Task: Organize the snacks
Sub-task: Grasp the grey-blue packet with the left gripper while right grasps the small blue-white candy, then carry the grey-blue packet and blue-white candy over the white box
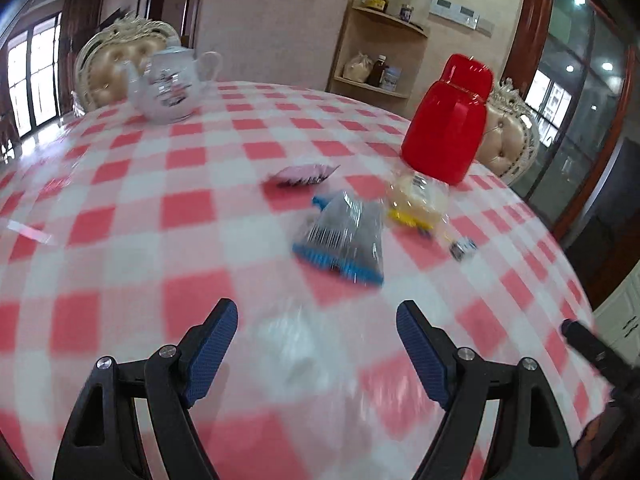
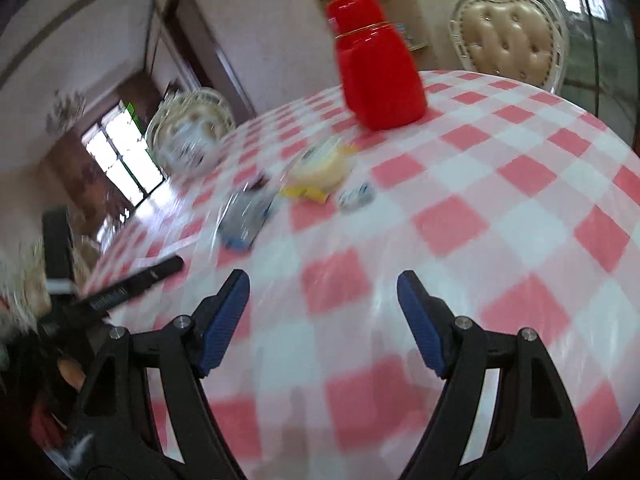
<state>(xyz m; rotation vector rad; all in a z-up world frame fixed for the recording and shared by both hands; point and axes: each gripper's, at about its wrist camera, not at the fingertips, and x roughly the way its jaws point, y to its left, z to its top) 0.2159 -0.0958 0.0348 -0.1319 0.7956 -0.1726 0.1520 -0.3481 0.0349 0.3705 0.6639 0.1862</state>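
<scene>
Above glossy checked tablecloth (image 1: 168, 208), crinkly blue-edged snack packet (image 1: 340, 240) lies beyond both grippers' empty, parted jaws.

Bare checked tablecloth (image 1: 160, 208) near side, red jug (image 1: 448, 128) behind snack packets (image 1: 344, 236)

On the table (image 1: 160, 216), the packets are lying in a cluster before my left claw (image 1: 316, 320): one packet (image 1: 340, 236) nearest, a bun pack (image 1: 416, 200) sitting to its right, a flat sachet (image 1: 304, 174) lying behind. The flask (image 1: 448, 120) is standing far right, the teapot (image 1: 168, 88) far left.
</scene>
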